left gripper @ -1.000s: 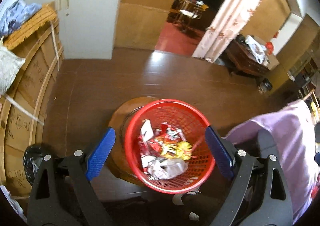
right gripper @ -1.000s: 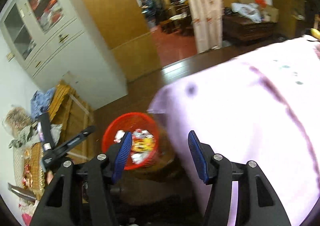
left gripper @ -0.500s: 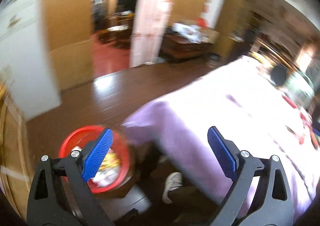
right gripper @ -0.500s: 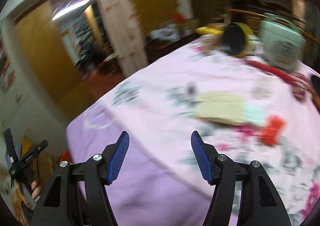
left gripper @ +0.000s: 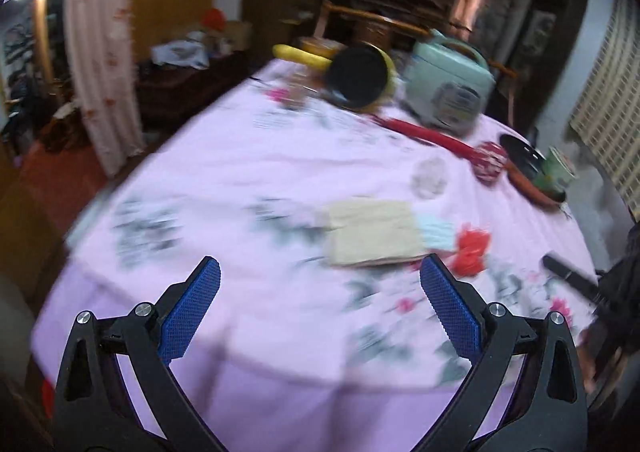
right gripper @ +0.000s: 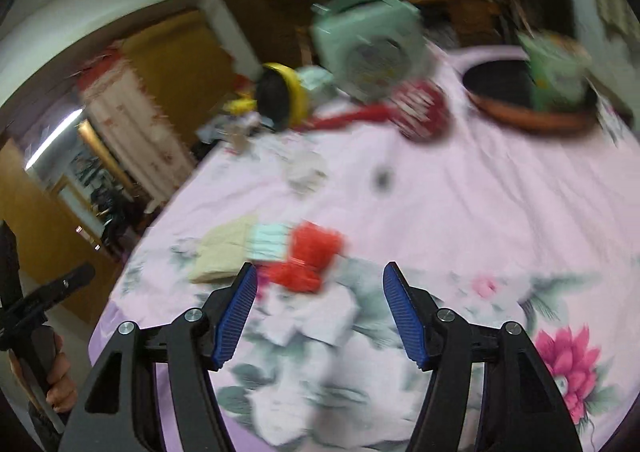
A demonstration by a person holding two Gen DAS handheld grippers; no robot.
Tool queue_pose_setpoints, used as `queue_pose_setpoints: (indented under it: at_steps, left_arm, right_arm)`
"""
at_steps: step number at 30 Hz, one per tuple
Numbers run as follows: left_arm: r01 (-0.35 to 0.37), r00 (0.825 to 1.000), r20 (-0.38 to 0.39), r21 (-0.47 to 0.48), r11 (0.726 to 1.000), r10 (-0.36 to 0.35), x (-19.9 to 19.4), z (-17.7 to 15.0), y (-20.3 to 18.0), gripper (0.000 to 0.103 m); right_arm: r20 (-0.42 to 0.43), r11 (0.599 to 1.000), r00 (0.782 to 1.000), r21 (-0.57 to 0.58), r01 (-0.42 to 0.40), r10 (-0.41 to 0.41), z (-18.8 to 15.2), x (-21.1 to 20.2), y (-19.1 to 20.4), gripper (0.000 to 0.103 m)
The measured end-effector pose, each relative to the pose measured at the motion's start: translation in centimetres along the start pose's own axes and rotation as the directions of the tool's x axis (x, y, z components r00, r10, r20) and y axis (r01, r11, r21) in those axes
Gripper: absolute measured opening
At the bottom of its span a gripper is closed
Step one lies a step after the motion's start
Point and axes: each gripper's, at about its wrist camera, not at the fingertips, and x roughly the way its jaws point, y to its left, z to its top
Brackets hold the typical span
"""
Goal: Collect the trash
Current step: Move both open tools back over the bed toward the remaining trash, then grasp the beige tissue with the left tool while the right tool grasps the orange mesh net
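Trash lies on the pink flowered tablecloth (left gripper: 224, 180): a beige paper bag (left gripper: 372, 232), a pale blue wrapper (left gripper: 438, 230), a red wrapper (left gripper: 472, 248) and a clear crumpled piece (left gripper: 430, 176). The right wrist view shows the beige bag (right gripper: 226, 248), blue wrapper (right gripper: 268, 242) and red wrapper (right gripper: 312, 252) too. My left gripper (left gripper: 320, 280) is open and empty, short of the bag. My right gripper (right gripper: 320, 280) is open and empty, just short of the red wrapper. Both views are blurred.
At the table's far side stand a mint rice cooker (left gripper: 450, 88), a yellow pot (left gripper: 360, 76), a red spatula (left gripper: 444, 144) and a brown tray with a black pan and green cup (left gripper: 536, 172). Curtain and doorway at left (left gripper: 100, 64).
Both grippers swung away from the red waste basket on the floor and up over the table. The basket has left both views; the trash on the cloth is now close ahead.
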Motion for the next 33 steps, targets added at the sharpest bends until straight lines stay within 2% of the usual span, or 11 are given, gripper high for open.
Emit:
queue_pose_setpoints:
  at_steps: [1, 3, 9, 12, 17, 20, 24, 26, 28, 31, 33]
  left_arm:
    - [0.012, 1.000, -0.016, 0.010, 1.000, -0.011, 1.7, 0.6, -1.5, 0.096]
    - [0.018, 0.999, -0.048, 0.018, 1.000, -0.017, 4.6, 1.2, -4.0, 0.096]
    - [-0.037, 0.990, -0.131, 0.047, 0.998, 0.043, 11.7, 2.4, -9.0, 0.096]
    - [-0.078, 0.985, -0.146, 0.072, 0.994, 0.088, 13.8, 2.4, -9.6, 0.096]
    - [-0.136, 0.970, -0.190, 0.077, 0.988, 0.149, 15.3, 1.7, -7.2, 0.096]
    - [-0.179, 0.962, -0.197, 0.069, 0.981, 0.190, 14.9, 1.3, -4.2, 0.096]
    - [-0.262, 0.949, -0.183, 0.004, 0.965, 0.258, 12.9, 1.4, 1.3, 0.096]
    - [-0.270, 0.950, -0.178, -0.047, 0.962, 0.258, 12.0, 1.6, 3.3, 0.096]
    - [-0.248, 0.959, -0.165, -0.088, 0.965, 0.231, 11.0, 1.7, 4.4, 0.096]
    - [-0.188, 0.973, -0.147, -0.059, 0.980, 0.178, 10.4, 1.9, 3.1, 0.096]
    - [-0.185, 0.975, -0.127, -0.031, 0.982, 0.180, 10.3, 2.0, 1.9, 0.096]
  right_arm:
    - [-0.010, 0.998, 0.999, 0.046, -0.046, 0.046, 0.3, 0.1, -1.1, 0.066]
    - [-0.010, 0.991, 0.996, 0.099, -0.086, 0.087, 0.4, -0.1, -1.8, 0.066]
    - [0.013, 0.988, 0.996, 0.127, -0.092, 0.091, 0.6, -0.8, -2.2, 0.066]
    - [0.012, 0.984, 0.994, 0.142, -0.109, 0.108, 0.7, -0.8, -2.3, 0.066]
    - [0.019, 0.983, 0.994, 0.149, -0.109, 0.108, 0.8, -1.2, -2.5, 0.066]
    - [0.018, 0.983, 0.994, 0.147, -0.110, 0.108, 0.7, -1.2, -2.4, 0.066]
    - [0.010, 0.982, 0.994, 0.154, -0.113, 0.113, 0.5, -1.0, -2.3, 0.066]
    - [0.003, 0.981, 0.993, 0.151, -0.121, 0.122, 0.4, -0.8, -2.1, 0.066]
    - [-0.003, 0.983, 0.992, 0.136, -0.121, 0.122, 0.2, -0.7, -1.6, 0.066]
    - [-0.005, 0.987, 0.993, 0.112, -0.114, 0.115, 0.1, -0.7, -1.1, 0.066]
    - [-0.006, 0.990, 0.995, 0.099, -0.099, 0.101, 0.1, -0.6, -1.0, 0.066]
